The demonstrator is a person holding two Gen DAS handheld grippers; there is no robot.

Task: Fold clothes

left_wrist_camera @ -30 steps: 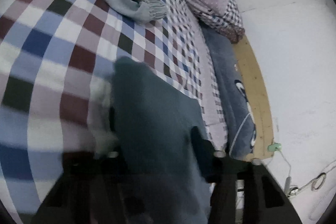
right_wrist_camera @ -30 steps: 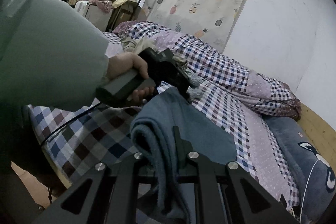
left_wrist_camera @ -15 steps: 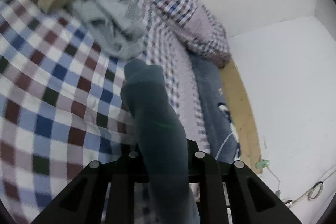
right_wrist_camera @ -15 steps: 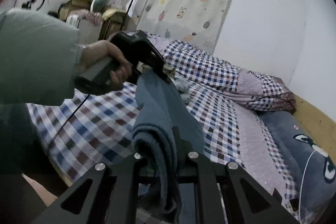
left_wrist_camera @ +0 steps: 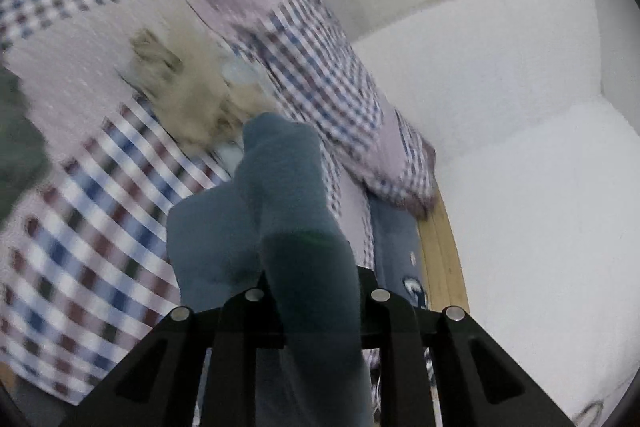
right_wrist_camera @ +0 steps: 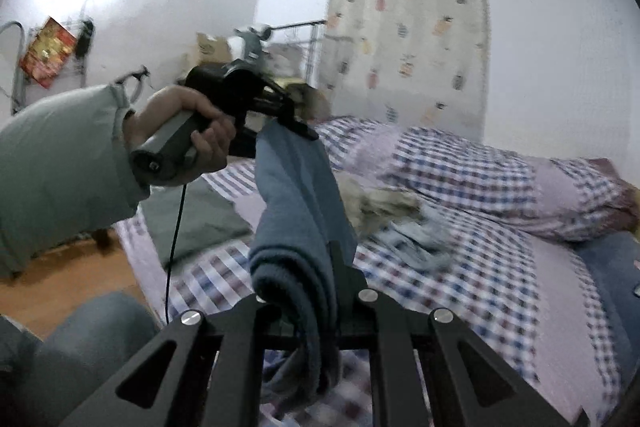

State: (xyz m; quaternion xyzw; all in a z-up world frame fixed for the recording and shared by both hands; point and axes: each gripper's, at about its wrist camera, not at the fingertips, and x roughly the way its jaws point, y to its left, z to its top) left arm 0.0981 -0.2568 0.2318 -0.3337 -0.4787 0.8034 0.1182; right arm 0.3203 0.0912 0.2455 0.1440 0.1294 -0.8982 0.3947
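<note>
Above the checked bed (right_wrist_camera: pixel 460 267), the left claw (right_wrist_camera: pixel 296 125) and right claw (right_wrist_camera: pixel 316 291) each grip an end of the blue garment (right_wrist_camera: pixel 296 211), lifted clear of the bedding.

Blue garment (left_wrist_camera: pixel 296 235) hides both claws' tips; the bed's clothes pile (left_wrist_camera: pixel 188 95) is motion-blurred.

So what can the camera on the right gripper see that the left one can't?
Only the right wrist view shows the person's hand holding the left gripper, a folded dark green garment on the bed and the wooden floor. Only the left wrist view shows the bed's wooden edge. Both show the blue garment clamped in the grippers, the checked bedsheet and the fruit-print curtain.
</note>
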